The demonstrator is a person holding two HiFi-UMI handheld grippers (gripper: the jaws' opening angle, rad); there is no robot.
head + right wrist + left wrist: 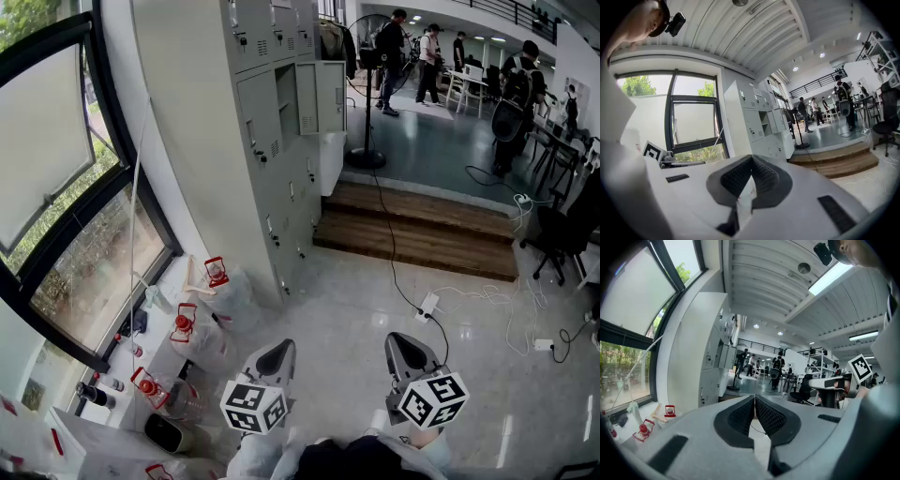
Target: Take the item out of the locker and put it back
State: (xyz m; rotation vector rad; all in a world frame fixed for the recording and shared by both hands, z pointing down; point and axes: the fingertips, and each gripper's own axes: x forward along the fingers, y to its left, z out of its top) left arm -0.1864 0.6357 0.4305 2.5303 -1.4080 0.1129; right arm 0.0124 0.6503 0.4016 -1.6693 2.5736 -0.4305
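I held both tools low in front of me, pointing almost level across the floor. My left gripper was closed, its ribbed pads meeting with nothing between them. My right gripper was closed too and carried nothing.

The locker bank stood well apart from both, farther off and to the left. Its long row ran away from me toward the wooden steps, with the doors facing right onto the open floor. Partway along the row one door hung open beside a dark open compartment. I could not make out the item inside from where I stood, so I judged it was in there or behind a shut door.

The left gripper lay nearer the lockers, the right one farther out on the floor. As I read it, nothing had been taken out yet. The next move called for walking forward and bearing left to face the doors squarely before either tool could reach in.
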